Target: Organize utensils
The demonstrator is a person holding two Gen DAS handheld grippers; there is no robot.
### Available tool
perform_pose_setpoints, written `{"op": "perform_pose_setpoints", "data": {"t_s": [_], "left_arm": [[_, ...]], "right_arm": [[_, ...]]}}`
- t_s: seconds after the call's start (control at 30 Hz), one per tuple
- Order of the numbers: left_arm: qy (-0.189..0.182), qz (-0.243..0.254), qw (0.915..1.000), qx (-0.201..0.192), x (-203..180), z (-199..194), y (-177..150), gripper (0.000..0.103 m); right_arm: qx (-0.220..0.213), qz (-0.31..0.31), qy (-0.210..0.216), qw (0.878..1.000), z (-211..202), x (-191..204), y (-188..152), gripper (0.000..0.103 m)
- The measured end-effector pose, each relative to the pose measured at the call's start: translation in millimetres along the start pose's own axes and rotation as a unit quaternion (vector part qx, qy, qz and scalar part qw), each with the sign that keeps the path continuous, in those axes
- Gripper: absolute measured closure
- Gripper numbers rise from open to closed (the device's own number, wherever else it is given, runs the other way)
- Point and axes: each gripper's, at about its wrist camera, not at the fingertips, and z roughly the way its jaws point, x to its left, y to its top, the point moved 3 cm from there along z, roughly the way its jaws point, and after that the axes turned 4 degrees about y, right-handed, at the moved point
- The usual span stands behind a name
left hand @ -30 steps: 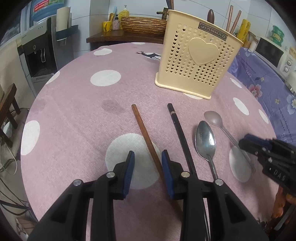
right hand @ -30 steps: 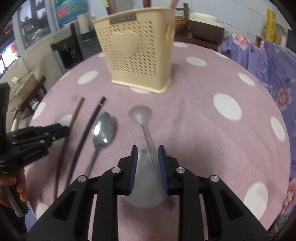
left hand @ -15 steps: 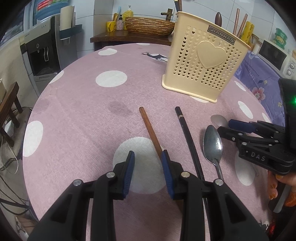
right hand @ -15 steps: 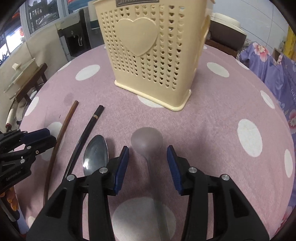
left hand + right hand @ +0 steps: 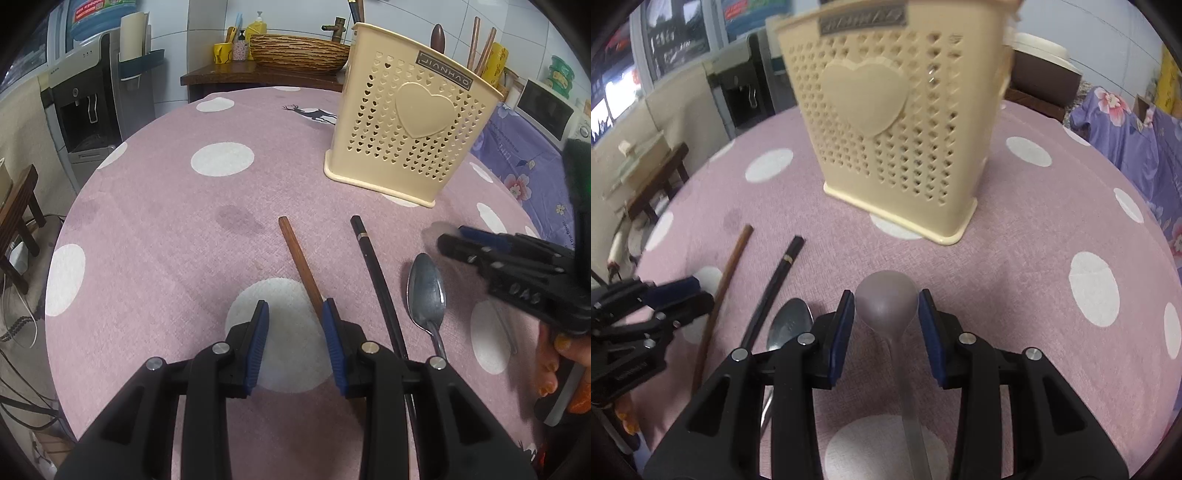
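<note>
My right gripper (image 5: 886, 321) has its jaws closing on the round bowl of a translucent plastic spoon (image 5: 884, 302), and both pads touch the bowl's sides. The spoon's handle trails back over a white dot. A metal spoon (image 5: 788, 321), a black chopstick (image 5: 775, 280) and a brown chopstick (image 5: 729, 269) lie to its left. My left gripper (image 5: 295, 332) hovers open over a white dot, with the brown chopstick (image 5: 301, 266) running beside and under its right finger. The cream heart-pierced utensil holder (image 5: 413, 125) stands upright behind, holding several utensils.
The round table wears a pink cloth with white dots (image 5: 221, 158). A purple flowered cloth (image 5: 1137, 136) lies to the right. A water dispenser (image 5: 92, 103) and a wooden side table with a wicker basket (image 5: 295, 51) stand beyond the table's far edge.
My right gripper slid forward along the translucent spoon from its handle to its bowl, spreading its jaws and then narrowing them onto the bowl. The left gripper stayed put.
</note>
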Motion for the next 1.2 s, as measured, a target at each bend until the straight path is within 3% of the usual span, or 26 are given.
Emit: {"op": "perform_pose_setpoints", "data": {"t_s": [0.3, 0.43, 0.6, 0.63, 0.9, 1.0, 1.07, 1.2], "left_arm": [[0.001, -0.001, 1.0, 0.001, 0, 1, 2, 0.072], [0.001, 0.003, 1.0, 0.002, -2, 3, 4, 0.072], [0.008, 0.009, 0.9999, 0.004, -6, 6, 7, 0.072], [0.008, 0.01, 0.9999, 0.004, -6, 7, 8, 0.072], [0.024, 0.021, 0.9995, 0.006, -12, 16, 18, 0.072], [0.028, 0.024, 0.9993, 0.005, -12, 17, 20, 0.072], [0.032, 0.028, 0.9991, 0.005, -14, 18, 21, 0.073], [0.036, 0.03, 0.9989, 0.004, -14, 20, 23, 0.075]], "right_arm": [[-0.126, 0.058, 0.03, 0.99, -96, -13, 5, 0.066], [-0.16, 0.066, 0.037, 0.984, -127, -17, 2, 0.066], [-0.174, 0.077, 0.037, 0.981, -144, -21, -7, 0.067], [-0.175, 0.079, 0.037, 0.981, -145, -21, -8, 0.089], [-0.17, 0.067, 0.028, 0.983, -139, -19, -10, 0.09], [-0.152, 0.046, 0.026, 0.987, -129, -17, -8, 0.081], [-0.144, 0.045, 0.023, 0.988, -120, -20, -6, 0.065], [-0.098, 0.034, 0.02, 0.994, -84, -23, 0, 0.063]]}}
